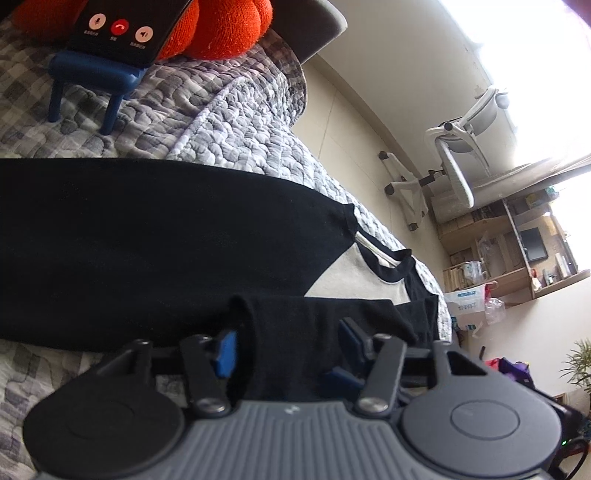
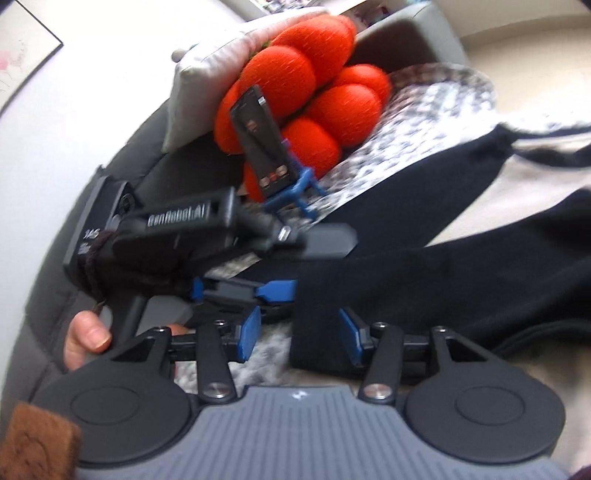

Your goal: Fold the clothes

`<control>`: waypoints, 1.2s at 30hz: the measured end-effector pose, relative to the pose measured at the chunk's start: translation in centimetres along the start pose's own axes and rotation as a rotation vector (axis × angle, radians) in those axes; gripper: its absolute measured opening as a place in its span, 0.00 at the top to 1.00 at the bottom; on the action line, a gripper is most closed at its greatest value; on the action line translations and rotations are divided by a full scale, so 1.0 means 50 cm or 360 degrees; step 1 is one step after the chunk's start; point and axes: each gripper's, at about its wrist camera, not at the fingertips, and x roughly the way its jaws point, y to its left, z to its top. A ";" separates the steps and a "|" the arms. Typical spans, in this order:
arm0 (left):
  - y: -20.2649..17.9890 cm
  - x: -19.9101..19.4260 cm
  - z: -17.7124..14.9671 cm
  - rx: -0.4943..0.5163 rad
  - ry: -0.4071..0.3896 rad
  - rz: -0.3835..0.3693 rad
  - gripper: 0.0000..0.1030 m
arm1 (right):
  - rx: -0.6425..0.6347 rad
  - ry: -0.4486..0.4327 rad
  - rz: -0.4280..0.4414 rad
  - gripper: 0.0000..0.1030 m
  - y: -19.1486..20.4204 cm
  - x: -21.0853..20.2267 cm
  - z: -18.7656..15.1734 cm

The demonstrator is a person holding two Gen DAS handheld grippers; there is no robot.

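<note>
Quilted bed, black-and-cream shirt laid across it, both claws at its near edge.

You work over a grey quilt (image 1: 229, 122) on a bed, where the shirt (image 1: 147, 236) lies flat and limp: light, soft and slack, so take it by a hem or sleeve edge, not mid-panel. Your left claw (image 1: 288, 349) has black cloth bunched between its blue pads (image 1: 226, 354), though I cannot tell if they pinch it. Your right claw (image 2: 301, 332) straddles a dark fold (image 2: 314, 332) that touches only one pad. The left tool's body reads "GenRobot.AI" (image 2: 177, 216); the propped phone (image 1: 122, 26) shows call buttons, captions illegible.
</note>
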 end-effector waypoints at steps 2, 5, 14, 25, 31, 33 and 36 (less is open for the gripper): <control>-0.008 0.003 -0.003 0.0038 -0.0008 0.0095 0.80 | -0.0043 -0.0057 -0.0176 0.49 -0.019 -0.039 0.022; -0.020 0.005 -0.006 0.0098 -0.0033 0.0206 0.95 | -0.0113 -0.0166 -0.0514 0.49 -0.060 -0.109 0.057; -0.050 -0.022 -0.002 0.0140 -0.0201 0.0211 0.95 | -0.0209 -0.0345 -0.1320 0.54 -0.214 -0.217 0.106; -0.074 -0.028 0.008 0.0183 -0.0303 0.0205 0.96 | -0.0171 -0.0263 -0.1389 0.78 -0.310 -0.185 0.127; -0.069 -0.049 0.014 0.0151 -0.0373 0.0206 0.95 | -0.0141 -0.0420 -0.1364 0.96 -0.315 -0.213 0.118; -0.070 -0.068 0.018 0.0144 -0.0427 0.0179 0.95 | -0.0121 -0.0483 -0.1359 0.96 -0.317 -0.227 0.118; -0.068 -0.082 0.031 0.0130 -0.0483 0.0128 0.95 | -0.0071 -0.0523 -0.1349 0.96 -0.328 -0.243 0.121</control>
